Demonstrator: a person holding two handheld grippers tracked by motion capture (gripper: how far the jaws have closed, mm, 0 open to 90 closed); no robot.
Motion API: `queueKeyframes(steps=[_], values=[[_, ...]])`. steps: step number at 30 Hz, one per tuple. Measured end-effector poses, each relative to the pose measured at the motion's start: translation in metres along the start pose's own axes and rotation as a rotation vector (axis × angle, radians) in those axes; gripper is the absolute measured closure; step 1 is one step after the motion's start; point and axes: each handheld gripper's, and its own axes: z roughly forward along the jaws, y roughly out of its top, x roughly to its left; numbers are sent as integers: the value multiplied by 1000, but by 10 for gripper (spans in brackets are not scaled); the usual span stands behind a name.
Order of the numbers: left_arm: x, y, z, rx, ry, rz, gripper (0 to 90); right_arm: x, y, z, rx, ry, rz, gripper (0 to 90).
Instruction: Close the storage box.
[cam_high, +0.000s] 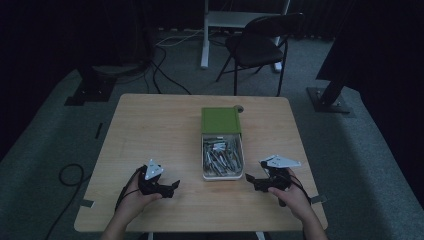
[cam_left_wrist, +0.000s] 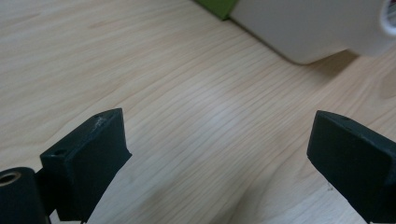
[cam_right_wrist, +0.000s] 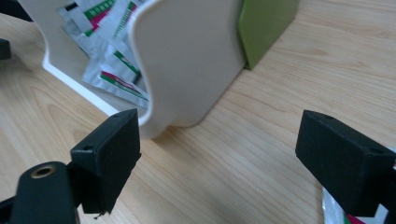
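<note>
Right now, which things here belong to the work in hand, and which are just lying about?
In the job:
white box of foil packets
green lid
left hand-held gripper, open
right hand-held gripper, open

Lying about:
folding chair
floor cables

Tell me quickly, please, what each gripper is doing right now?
Left gripper: open, holding nothing.
Right gripper: open, holding nothing, beside the white tray.
</note>
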Motion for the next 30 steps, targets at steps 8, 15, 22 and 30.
queueKeyframes(steps=[8,15,22,30], values=[[-8,12,2,-40,-22,6,55,5,7,1,-19,20,-14,137],[-17,24,7,-84,-51,47,56,4,11,3,-36,30,-9,137],[-26,34,11,-104,-86,65,55,3,15,5,-43,26,-3,138],[-32,43,15,-120,-109,87,55,2,17,6,-50,22,2,138]])
